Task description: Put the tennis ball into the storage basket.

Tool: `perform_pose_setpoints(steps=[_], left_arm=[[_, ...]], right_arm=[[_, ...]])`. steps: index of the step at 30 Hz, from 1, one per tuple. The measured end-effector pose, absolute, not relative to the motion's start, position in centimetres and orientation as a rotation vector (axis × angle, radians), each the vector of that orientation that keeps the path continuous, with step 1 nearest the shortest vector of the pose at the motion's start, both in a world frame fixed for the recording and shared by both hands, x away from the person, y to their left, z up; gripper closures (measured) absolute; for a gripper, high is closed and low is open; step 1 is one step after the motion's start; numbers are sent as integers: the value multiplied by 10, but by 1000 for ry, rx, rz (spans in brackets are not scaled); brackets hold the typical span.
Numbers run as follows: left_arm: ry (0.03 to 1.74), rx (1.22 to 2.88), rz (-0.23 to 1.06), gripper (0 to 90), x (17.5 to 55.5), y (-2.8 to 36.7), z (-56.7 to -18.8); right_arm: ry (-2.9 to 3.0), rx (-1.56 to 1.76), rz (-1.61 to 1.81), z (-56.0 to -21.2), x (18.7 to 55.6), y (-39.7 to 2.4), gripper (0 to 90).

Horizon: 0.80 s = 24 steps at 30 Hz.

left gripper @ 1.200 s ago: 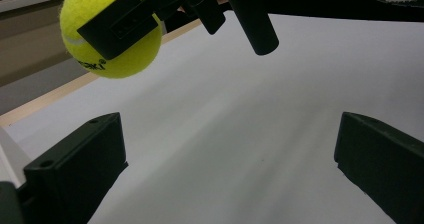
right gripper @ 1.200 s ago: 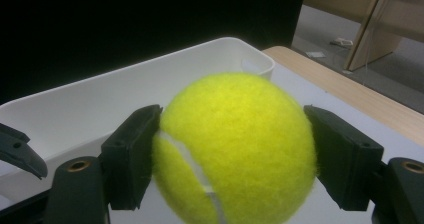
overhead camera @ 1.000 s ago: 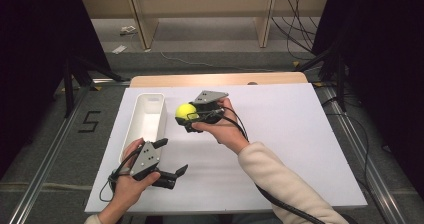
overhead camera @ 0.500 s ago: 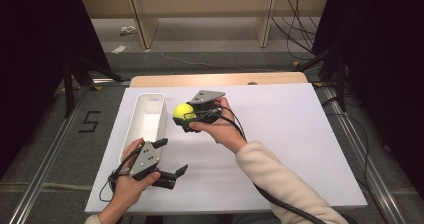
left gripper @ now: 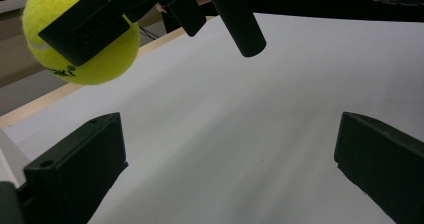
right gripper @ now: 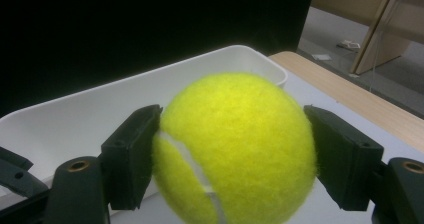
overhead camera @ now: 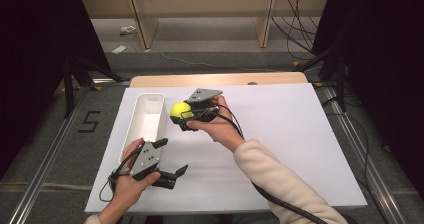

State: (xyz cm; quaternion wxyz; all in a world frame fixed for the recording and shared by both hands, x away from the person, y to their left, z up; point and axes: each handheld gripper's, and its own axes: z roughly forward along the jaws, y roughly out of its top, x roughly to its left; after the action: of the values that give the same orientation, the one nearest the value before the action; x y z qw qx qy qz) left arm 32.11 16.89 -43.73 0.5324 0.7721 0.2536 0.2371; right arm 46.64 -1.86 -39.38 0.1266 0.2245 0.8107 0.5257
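Right tool point(overhead camera: 181, 115) clamps a tennis ball point(overhead camera: 179, 109), pointing toward nine o'clock above the bench point(overhead camera: 280, 134); left tool point(overhead camera: 172, 159) gapes wide, empty.

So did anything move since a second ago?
Hardly anything. The ball looks a tiny bit nearer the bin than before, but that is too small a shift to call a real move. The right gripper stays shut on the ball, held up beside the bin. The left gripper stays open and empty, low over the table.
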Motion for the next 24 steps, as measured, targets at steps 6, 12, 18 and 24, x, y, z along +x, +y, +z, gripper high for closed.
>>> perform_pose_setpoints(steps=[6,12,18,24], left_arm=[[602,1844,565,0,321,168,-438],[598,1848,564,0,321,169,-438],[602,1838,560,0,320,169,-437],[599,1841,560,0,320,168,-437]], right_arm=[[2370,636,1528,-393,466,-15,267],[2375,632,1528,-391,467,-11,267],[2375,631,1535,-393,468,-5,267],[2384,629,1533,-394,468,-2,267]])
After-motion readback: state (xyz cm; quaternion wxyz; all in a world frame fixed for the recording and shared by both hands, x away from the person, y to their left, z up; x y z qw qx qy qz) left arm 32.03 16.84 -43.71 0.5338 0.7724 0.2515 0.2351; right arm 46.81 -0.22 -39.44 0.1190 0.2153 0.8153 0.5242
